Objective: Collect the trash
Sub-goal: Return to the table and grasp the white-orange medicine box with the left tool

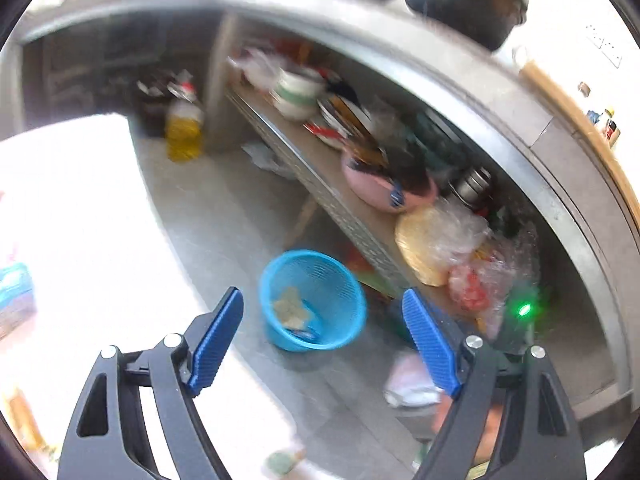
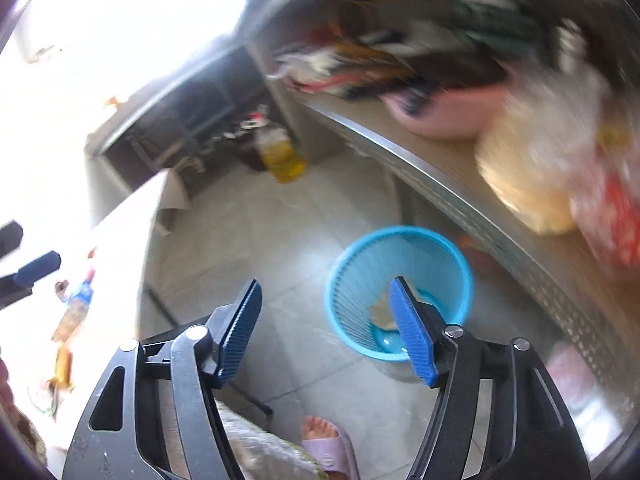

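Sitting on the grey tiled floor (image 2: pixel 248 216) just beside the metal shelf (image 1: pixel 320 184), the blue mesh basket (image 1: pixel 316 300) holds a crumpled beige scrap (image 1: pixel 290 306) at its bottom. Both grippers hang above it, angled downward. The left gripper (image 1: pixel 322 344) is spread wide with nothing between its blue pads, the basket showing in the gap. The right gripper (image 2: pixel 326 330) is likewise released and empty, its right pad overlapping the basket's near rim. A foot in a lilac slipper (image 2: pixel 328 446) stands near.
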Available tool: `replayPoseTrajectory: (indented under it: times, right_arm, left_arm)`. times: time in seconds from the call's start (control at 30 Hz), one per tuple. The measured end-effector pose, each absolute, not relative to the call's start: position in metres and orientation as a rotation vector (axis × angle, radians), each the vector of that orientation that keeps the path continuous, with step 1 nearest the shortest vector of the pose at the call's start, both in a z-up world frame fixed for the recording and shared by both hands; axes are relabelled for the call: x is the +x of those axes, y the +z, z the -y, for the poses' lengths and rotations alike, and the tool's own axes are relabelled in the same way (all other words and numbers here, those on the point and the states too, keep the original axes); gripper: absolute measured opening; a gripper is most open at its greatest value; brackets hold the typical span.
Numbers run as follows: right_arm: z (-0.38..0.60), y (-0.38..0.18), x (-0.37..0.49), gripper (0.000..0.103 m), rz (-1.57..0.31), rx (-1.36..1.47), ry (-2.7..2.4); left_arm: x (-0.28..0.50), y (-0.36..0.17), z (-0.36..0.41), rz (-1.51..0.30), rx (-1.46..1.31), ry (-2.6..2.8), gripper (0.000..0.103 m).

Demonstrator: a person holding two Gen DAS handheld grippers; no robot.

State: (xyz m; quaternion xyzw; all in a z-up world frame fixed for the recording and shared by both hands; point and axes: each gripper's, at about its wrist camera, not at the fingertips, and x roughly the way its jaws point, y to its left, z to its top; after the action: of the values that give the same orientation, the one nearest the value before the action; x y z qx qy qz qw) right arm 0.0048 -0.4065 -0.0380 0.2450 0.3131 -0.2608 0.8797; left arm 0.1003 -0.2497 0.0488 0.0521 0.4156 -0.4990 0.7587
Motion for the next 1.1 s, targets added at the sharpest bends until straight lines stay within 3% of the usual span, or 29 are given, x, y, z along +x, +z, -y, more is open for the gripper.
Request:
replayPoseTrajectory:
  times: [0.5,0.57,0.87,1.1]
  right_arm:
    - [0.265,0.020,0.132,0.070,-0.757,0.320,0.151]
    - [0.237,0.019,0.159,0.070,-0.793,0.310,0.267]
    - [0.127,-0.020,0.257,0.070,-1.027,0.227,0.551]
    - [0.090,-0.048,0.300,0.070,-1.178,0.221,0.604]
  left_arm:
    - [0.078,0.008,0.022,-0.767,0.045,-0.598,0.080]
    - [0.081,0.001,0.007,-0.756,0.029,-0.540,0.080]
    - [0.104,-0.020,-0.014,-0.699,-0.002,-0.412,0.057]
    - [0.118,-0.034,-0.013,-0.713,0.004,-0.399,0.052]
